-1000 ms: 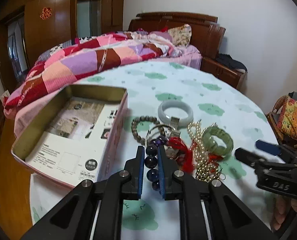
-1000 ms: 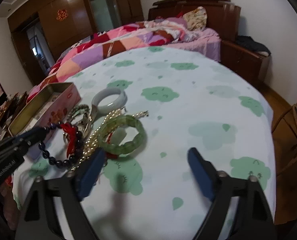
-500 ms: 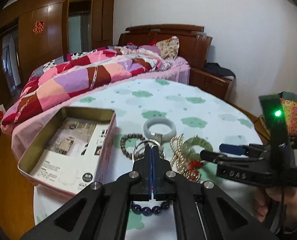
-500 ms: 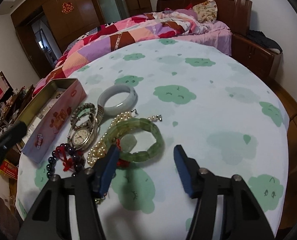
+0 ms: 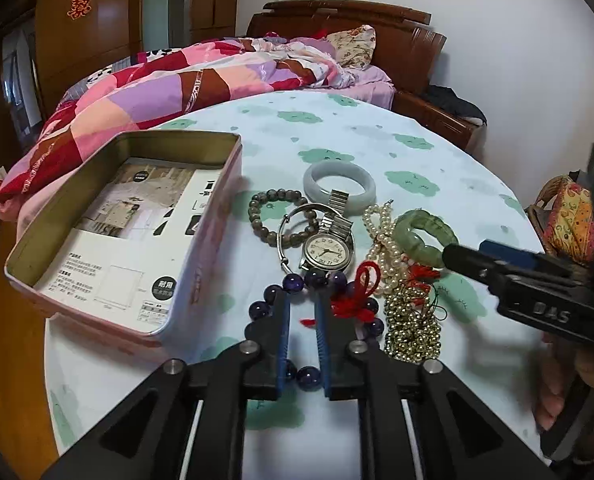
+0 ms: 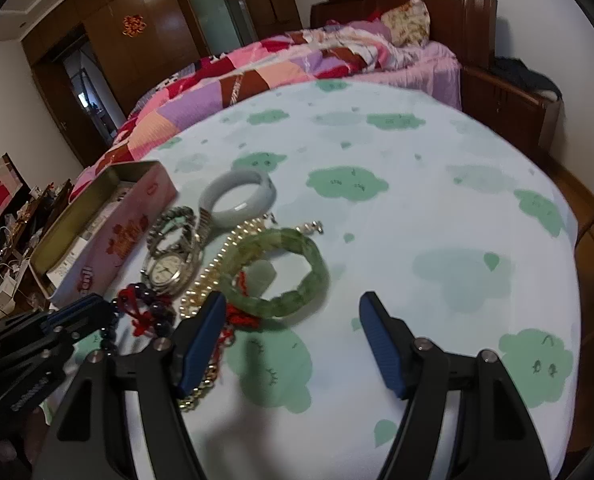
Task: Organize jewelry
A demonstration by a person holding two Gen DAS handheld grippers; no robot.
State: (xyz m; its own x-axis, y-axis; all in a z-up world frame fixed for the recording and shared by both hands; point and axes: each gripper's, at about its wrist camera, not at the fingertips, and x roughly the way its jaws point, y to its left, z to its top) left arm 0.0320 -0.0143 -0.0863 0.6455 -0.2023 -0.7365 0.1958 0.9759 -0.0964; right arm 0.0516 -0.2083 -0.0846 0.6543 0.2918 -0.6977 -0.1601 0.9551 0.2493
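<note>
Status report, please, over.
Left gripper just opening, narrow, purple beads under its gap. Right gripper just opening, wide, only cloth between. Tin holds no jewelry. Nothing in the way.

The tin box (image 5: 129,232) sits at the table's (image 5: 377,140) left. Right of it lies the jewelry: bangle (image 5: 339,184) farthest, watch (image 5: 327,250) at centre, dark bead bracelet (image 5: 317,280) nearest, pearl strand (image 5: 381,232) and segmented bracelet (image 5: 425,234) rightmost.
</note>
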